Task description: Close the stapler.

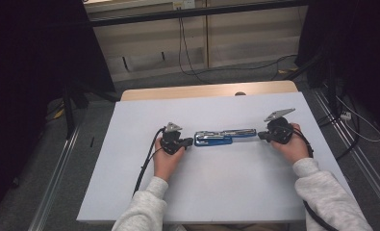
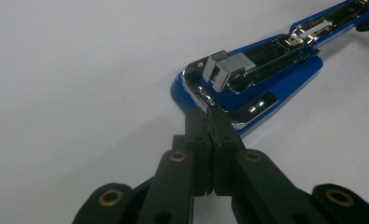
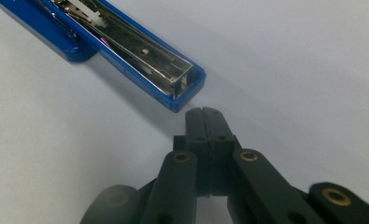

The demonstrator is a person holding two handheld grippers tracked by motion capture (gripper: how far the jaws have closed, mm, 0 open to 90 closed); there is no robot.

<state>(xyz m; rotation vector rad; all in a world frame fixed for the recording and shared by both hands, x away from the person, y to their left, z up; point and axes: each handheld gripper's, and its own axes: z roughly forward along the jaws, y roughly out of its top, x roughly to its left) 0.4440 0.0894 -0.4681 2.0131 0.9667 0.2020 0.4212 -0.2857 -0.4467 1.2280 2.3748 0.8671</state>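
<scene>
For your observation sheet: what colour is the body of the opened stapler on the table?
Blue, with shiny silver metal inside; the stapler shows best in the left gripper view.

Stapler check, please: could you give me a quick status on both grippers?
Left gripper shut, tips at the opened blue stapler. Right gripper shut, just off its far end. Stapler flat on white table; nothing between.

The high view looks forward and down over the table [image 1: 144, 192]; each gripper view sits low and close behind its jaws — both share the blue stapler [image 2: 266, 70] between the tongs.
</scene>
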